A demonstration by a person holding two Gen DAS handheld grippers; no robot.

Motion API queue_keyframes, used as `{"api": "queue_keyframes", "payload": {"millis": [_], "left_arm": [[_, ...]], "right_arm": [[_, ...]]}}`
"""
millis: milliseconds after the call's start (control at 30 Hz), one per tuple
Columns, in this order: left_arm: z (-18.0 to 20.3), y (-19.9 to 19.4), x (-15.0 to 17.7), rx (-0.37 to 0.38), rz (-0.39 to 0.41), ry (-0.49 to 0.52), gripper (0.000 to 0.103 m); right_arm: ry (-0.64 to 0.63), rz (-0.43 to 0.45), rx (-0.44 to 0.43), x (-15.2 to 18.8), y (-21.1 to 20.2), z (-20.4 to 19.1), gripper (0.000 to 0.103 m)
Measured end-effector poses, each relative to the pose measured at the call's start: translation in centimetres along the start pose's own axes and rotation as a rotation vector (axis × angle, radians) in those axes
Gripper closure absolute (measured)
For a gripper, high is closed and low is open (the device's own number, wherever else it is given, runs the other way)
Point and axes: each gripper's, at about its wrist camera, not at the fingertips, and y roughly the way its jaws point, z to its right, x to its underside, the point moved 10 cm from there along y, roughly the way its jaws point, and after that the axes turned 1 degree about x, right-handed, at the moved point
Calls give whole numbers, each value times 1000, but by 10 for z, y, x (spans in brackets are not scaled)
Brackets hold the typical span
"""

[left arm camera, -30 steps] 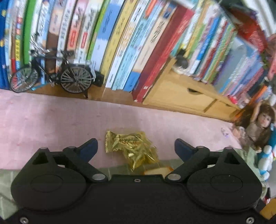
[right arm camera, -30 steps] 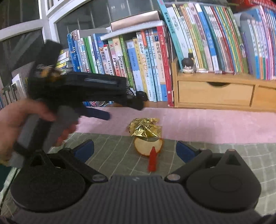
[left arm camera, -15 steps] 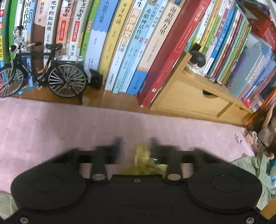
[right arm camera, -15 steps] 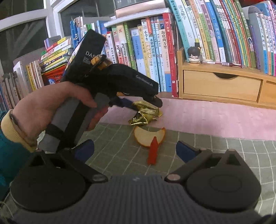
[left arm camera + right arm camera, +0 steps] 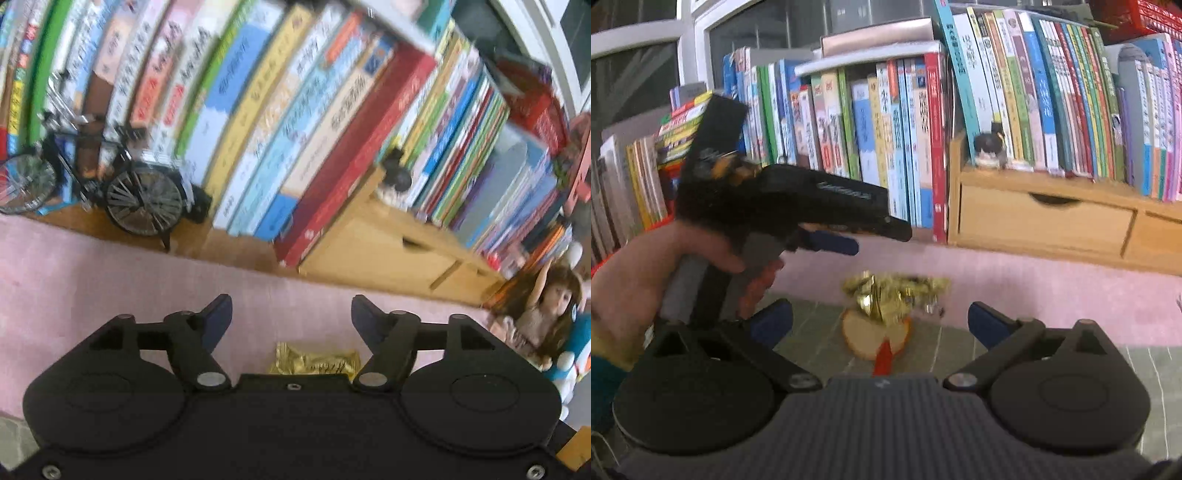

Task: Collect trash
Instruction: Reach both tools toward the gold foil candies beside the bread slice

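Wrapper (image 5: 314, 360) lying loose beside apple slice (image 5: 873, 338); left gripper (image 5: 291, 314) reopening empty (grab missed), right gripper (image 5: 881, 321) idling open.

soft even indoor light; motion blur, fisheye bending at edges.

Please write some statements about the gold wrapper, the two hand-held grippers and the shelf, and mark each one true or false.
1. The left hand-held gripper clamps the gold wrapper. False: its jaws are opening and the wrapper lies loose below.
2. The right hand-held gripper is open and empty. True.
3. A model bicycle stands before the books. True.
4. The apple slice lies on the pink cloth. False: it lies on the green checked cloth.
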Motion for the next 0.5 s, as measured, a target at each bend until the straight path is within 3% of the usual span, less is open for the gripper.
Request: {"api": "queue_keyframes", "payload": {"millis": [67, 133, 300, 500], "left_arm": [[-5, -7, -4, -1, 18, -17, 26], [-10, -13, -9, 2, 32, -44, 26], [-21, -14, -14, -8, 35, -76, 26], [-12, -4, -6, -6, 5, -43, 25]], "right_arm": [[-16, -5, 2, -7, 13, -7, 2], [-44, -21, 4, -9, 27, -16, 13], [-69, -98, 61, 7, 61, -21, 16], [18, -103, 55, 21, 78, -10, 35]]}}
